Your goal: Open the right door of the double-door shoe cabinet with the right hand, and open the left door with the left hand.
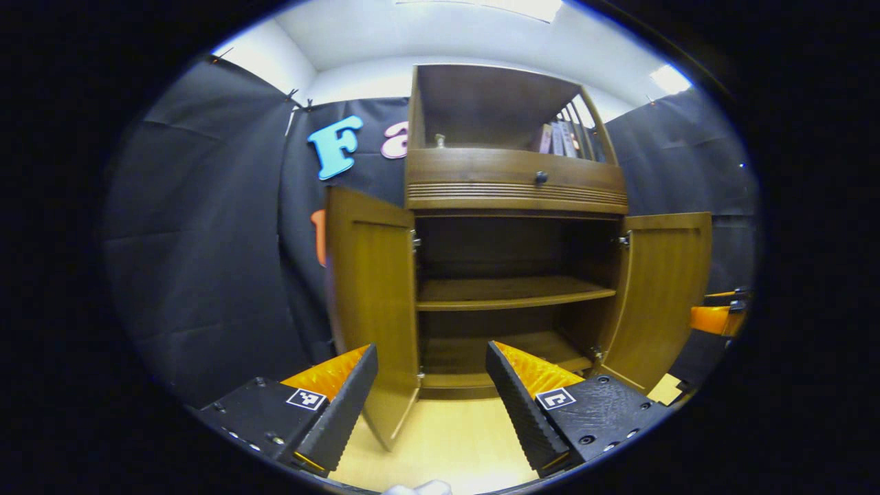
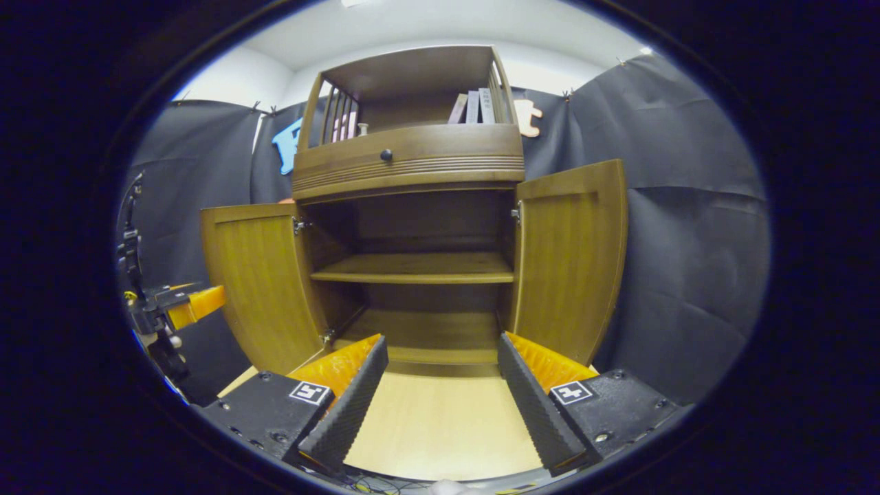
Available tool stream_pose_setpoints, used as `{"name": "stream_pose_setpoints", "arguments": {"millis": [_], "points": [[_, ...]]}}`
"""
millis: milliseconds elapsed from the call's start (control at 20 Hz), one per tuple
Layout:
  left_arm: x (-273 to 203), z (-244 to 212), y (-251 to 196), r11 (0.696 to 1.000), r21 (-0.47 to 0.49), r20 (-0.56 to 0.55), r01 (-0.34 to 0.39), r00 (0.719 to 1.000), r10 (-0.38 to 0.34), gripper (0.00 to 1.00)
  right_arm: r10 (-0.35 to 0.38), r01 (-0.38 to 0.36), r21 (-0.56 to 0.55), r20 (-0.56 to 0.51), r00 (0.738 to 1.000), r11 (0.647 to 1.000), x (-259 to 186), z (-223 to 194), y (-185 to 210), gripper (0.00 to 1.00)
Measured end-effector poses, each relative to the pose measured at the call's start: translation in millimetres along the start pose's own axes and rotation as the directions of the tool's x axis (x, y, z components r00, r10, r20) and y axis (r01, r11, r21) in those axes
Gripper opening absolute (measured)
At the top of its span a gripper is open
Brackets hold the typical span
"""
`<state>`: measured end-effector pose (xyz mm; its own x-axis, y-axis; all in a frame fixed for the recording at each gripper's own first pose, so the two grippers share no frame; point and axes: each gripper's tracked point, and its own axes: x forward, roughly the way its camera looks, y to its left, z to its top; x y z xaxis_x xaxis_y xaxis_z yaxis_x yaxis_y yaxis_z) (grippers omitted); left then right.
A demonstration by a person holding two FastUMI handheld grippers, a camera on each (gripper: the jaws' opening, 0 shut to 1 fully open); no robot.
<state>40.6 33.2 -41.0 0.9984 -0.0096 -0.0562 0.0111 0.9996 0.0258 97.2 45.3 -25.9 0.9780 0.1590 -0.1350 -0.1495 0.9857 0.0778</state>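
Item one: the shoe cabinet (image 1: 512, 192), which we find straight ahead of both hand-held grippers, standing on a pale wooden floor (image 1: 447, 440) against the black cloth wall.

Left door (image 1: 371, 309): swung fully outward, just ahead of the left hand-held gripper (image 1: 432, 402), its lower edge close to that gripper's left finger. In the right gripper view we log the same door (image 2: 265, 289) ahead and to the left.

Right door (image 2: 570, 261): swung fully outward, ahead and to the right of the right hand-held gripper (image 2: 443, 405). In the left gripper view it (image 1: 663, 295) stands ahead and well to the right.

Interior: one shelf (image 2: 412, 268) across the middle, bare as far as we can see, and a bottom board below it.

Upper part: a drawer front with a dark round knob (image 1: 541, 177); above it an open compartment holding a few upright books (image 2: 473, 106).

Left hand-held gripper: jaws spread wide, gripping nothing, apart from the door.

Right hand-held gripper: jaws spread wide, gripping nothing, floor visible between the fingers.

We also note the left gripper far to the left in the right gripper view (image 2: 196, 304).
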Motion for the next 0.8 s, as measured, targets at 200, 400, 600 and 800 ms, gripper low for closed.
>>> {"name": "stream_pose_setpoints", "arguments": {"millis": [200,400,600,800], "points": [[-9,3,-45,0.999,0.042,-0.011,0.033,0.999,-0.033,0.96,-0.036,0.036,0.001,0.027,0.999,0.999,-1,8,-16,1.00],[-17,5,-67,0.999,0.025,-0.001,0.028,1.000,-0.028,0.96,-0.064,0.065,-0.009,0.057,0.996,0.998,0,16,-26,1.00],[-18,13,-64,0.999,0.036,0.014,0.003,1.000,-0.003,0.96,-0.067,0.068,-0.009,0.069,0.995,0.998,1,21,-30,1.00],[-17,18,-60,0.999,0.043,0.025,-0.003,1.000,0.002,0.90,-0.063,0.064,-0.014,0.064,0.996,0.998,4,20,-27,1.00]]}}
